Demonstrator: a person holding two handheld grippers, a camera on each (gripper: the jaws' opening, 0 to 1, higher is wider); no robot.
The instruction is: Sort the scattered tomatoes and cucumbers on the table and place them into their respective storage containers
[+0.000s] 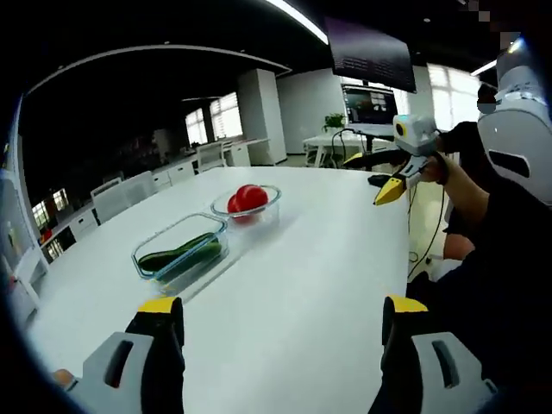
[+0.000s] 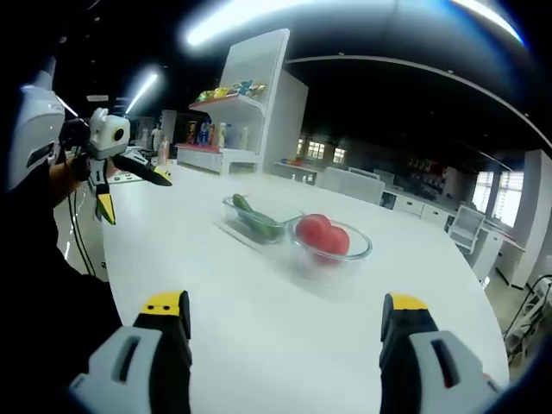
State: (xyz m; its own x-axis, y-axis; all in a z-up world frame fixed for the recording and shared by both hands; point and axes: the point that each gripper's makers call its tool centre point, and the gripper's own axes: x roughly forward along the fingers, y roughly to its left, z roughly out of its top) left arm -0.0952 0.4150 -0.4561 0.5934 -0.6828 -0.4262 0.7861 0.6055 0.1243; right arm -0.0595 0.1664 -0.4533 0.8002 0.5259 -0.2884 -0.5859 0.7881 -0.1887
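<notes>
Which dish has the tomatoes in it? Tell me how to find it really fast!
Look at the big white table, where two clear glass dishes sit side by side. The tomatoes are in the round bowl. Its neighbour is a long rectangular container holding green cucumbers, so go for the round one with red inside.

Grey tongs (image 1: 280, 323) with black, yellow-tipped jaws; seemingly dark sleeve (image 1: 496, 259)
</notes>
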